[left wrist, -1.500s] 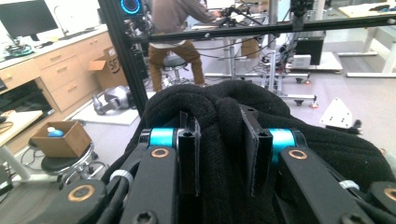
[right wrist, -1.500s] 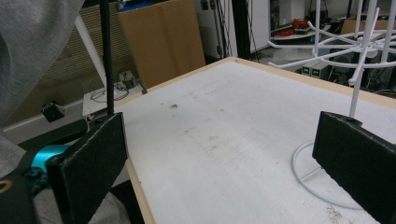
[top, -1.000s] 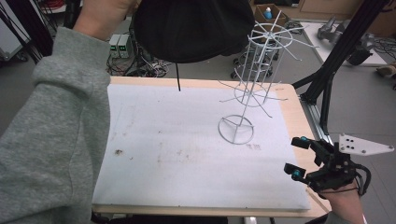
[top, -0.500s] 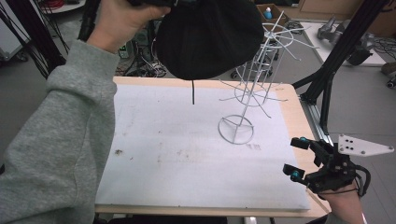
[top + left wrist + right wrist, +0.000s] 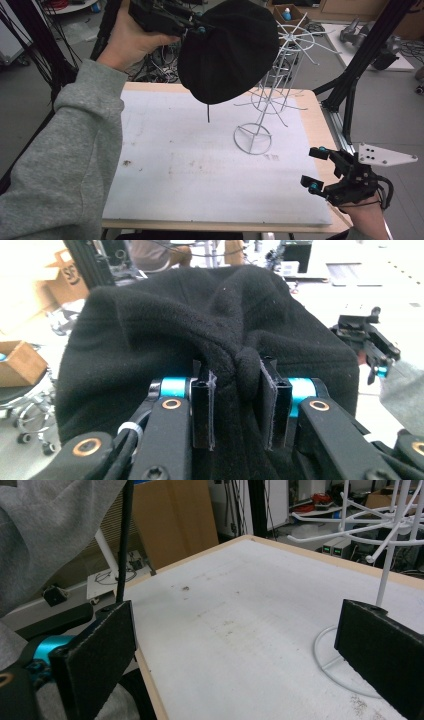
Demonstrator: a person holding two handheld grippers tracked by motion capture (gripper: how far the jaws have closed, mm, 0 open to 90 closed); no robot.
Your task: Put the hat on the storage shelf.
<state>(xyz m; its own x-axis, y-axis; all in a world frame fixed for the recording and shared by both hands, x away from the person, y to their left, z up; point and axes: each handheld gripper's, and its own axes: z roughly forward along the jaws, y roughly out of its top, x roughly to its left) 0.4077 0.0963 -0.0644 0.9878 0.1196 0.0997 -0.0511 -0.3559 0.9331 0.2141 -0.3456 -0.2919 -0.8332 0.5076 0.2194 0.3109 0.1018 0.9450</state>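
A black fleece hat [image 5: 227, 50] hangs in the air over the table's far side, just left of the top of a white wire rack [image 5: 272, 95]. My left gripper [image 5: 197, 30] is shut on a bunched fold of the hat's fabric [image 5: 200, 325], and its pads [image 5: 202, 400] pinch the fold from both sides. A thin black cord [image 5: 208, 112] dangles below the hat. My right gripper [image 5: 316, 168] rests at the table's right front edge, open, with nothing between its fingers. It faces the rack's ring base [image 5: 345, 665].
A white board [image 5: 190, 165] covers the wooden table. Black frame struts [image 5: 360, 65] rise just past the right edge. Cables and equipment lie on the floor behind the table. A grey sleeve [image 5: 75, 165] crosses the left side.
The left hand has brought the hat down and slightly to the right, closer to the rack's top. The right gripper has stayed put.
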